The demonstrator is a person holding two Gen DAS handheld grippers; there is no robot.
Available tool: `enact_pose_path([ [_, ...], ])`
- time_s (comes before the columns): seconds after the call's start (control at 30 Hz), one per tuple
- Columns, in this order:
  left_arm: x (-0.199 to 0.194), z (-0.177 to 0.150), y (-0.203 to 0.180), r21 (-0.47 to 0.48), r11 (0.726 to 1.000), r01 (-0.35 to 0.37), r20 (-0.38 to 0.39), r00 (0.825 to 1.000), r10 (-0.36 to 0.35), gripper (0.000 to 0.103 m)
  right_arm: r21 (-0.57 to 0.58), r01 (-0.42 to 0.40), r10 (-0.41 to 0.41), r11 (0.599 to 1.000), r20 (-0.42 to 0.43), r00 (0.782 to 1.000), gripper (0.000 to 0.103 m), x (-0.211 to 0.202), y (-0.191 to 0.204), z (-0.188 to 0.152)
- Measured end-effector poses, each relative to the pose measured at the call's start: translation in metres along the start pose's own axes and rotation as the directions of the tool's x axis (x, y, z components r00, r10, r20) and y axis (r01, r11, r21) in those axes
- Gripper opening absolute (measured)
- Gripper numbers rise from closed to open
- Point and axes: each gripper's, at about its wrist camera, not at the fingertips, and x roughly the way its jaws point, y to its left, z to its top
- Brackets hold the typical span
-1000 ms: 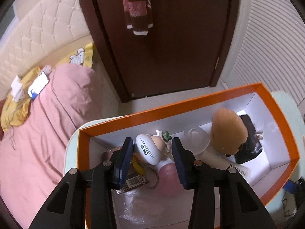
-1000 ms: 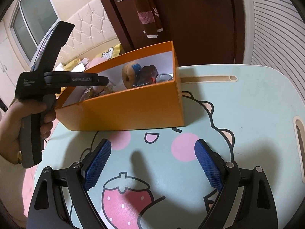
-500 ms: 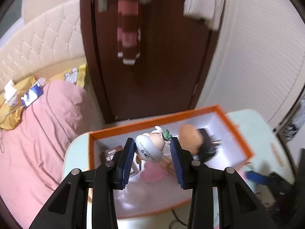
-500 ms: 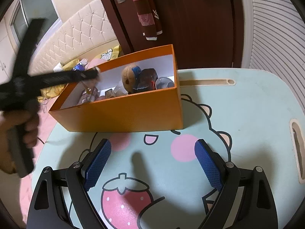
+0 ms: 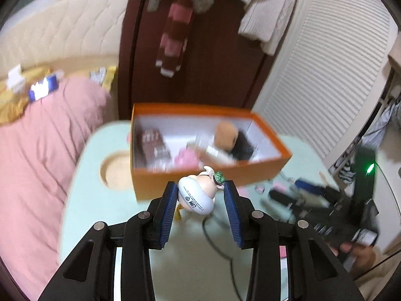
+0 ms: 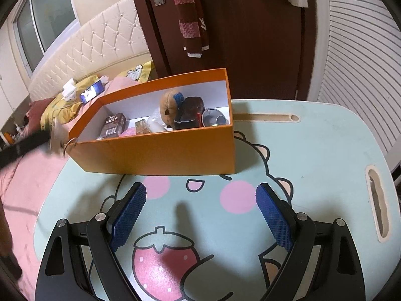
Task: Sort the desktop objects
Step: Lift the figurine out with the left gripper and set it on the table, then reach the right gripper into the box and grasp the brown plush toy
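The left gripper (image 5: 200, 207) is carrying a small figurine (image 5: 199, 195) clear of the orange box (image 5: 208, 173), and the relation that matters for the coming move is this: the figurine is hanging on the near side of the box's near wall, over the pale green table (image 5: 105, 200), with the box's open top lying farther away and slightly right in the left wrist view. The figurine is lying crosswise between the blue pads, its white rounded base toward the left pad and its head with a green detail pointing to the far right. The jaws are standing narrow, having closed a little further just now, and they are pinching the figurine from both sides. A metal ring seems to be dangling below it, though blur makes that uncertain. The right gripper (image 6: 200, 215) is hovering over the cartoon print on the table, on the near side of the box, its jaws spread wide and holding nothing. The left hand is clearly the one doing the work; the likely next job is setting the figurine down somewhere on the table.
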Motion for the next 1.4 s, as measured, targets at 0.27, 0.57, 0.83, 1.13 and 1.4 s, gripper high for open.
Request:
enact_pose_path([
  [0.27, 0.026, -0.028, -0.001, 0.018, 1.0, -0.015, -0.01, 1.0, 0.015, 0.037, -0.019, 0.032, -0.032, 0.999, -0.006, 0.999, 0.09, -0.005, 0.001, 0.005],
  [0.57, 0.018, -0.035, -0.009, 0.026, 0.999, -0.029, 0.098, 0.995, 0.027, 0.077, -0.056, -0.015, 0.016, 0.998, 0.015, 1.0, 0.082, -0.017, 0.005, 0.048],
  [0.83, 0.021, -0.04, -0.001, 0.0, 1.0, 0.015, 0.081, 0.997, -0.015, 0.084, -0.08, -0.09, 0.085, 0.993, -0.073, 0.994, 0.072, 0.009, 0.028, 0.094],
  [1.13, 0.022, -0.042, 0.018, -0.068, 0.995, 0.067, 0.07, 0.996, -0.062, 0.084, -0.033, -0.133, 0.122, 0.991, -0.227, 0.966, 0.066, 0.057, 0.038, 0.122],
  [1.4, 0.022, -0.043, 0.02, -0.073, 0.994, 0.083, 0.07, 0.994, -0.078, 0.084, 0.072, -0.14, 0.155, 0.988, -0.318, 0.935, 0.066, 0.087, 0.032, 0.141],
])
